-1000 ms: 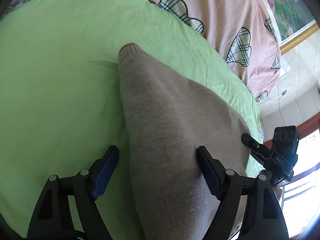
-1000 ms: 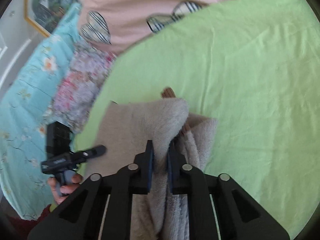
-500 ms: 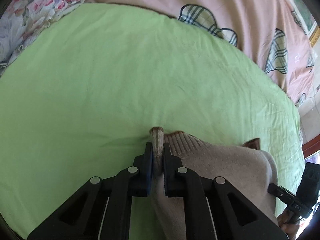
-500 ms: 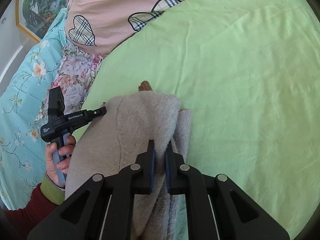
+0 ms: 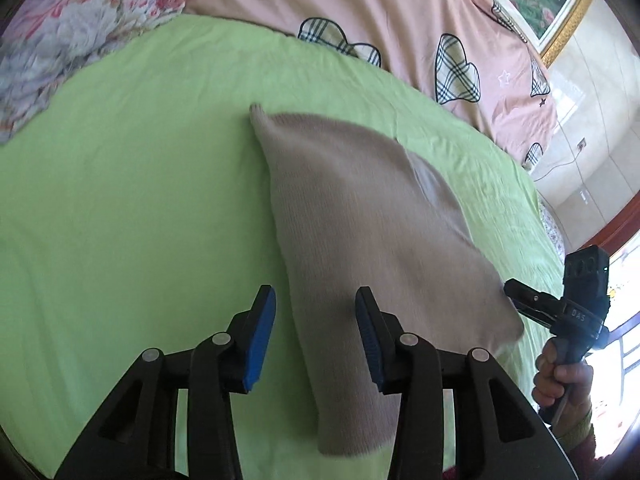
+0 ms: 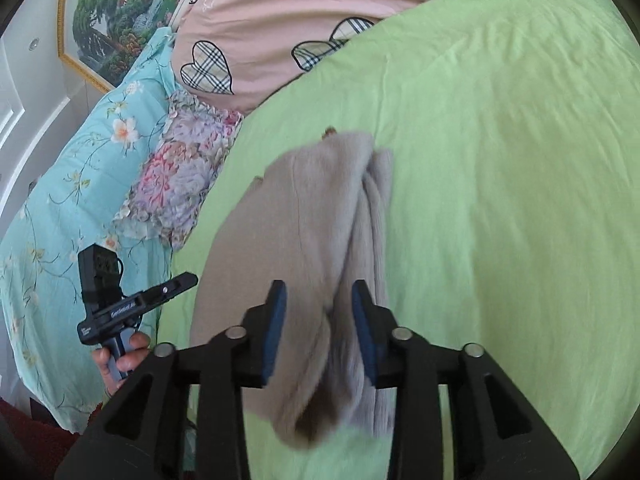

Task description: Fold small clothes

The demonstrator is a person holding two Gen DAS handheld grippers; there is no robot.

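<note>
Both grippers have just been opening, jaws now parted and gripping nothing. Left gripper (image 5: 316,332) hangs over the near edge of the beige knit sweater (image 5: 360,220), cloth below its blue pads (image 5: 260,340) untouched. Right gripper (image 6: 320,328) stands over a bunched fold of the same sweater (image 6: 304,248), the cloth between its pads but loose. Soft and ribbed, the folded garment lies on the green bed sheet (image 5: 120,200), long axis running away from both cameras, its narrow cuff end (image 5: 258,114) pointing towards the pink quilt (image 5: 400,12) with plaid hearts.
</note>
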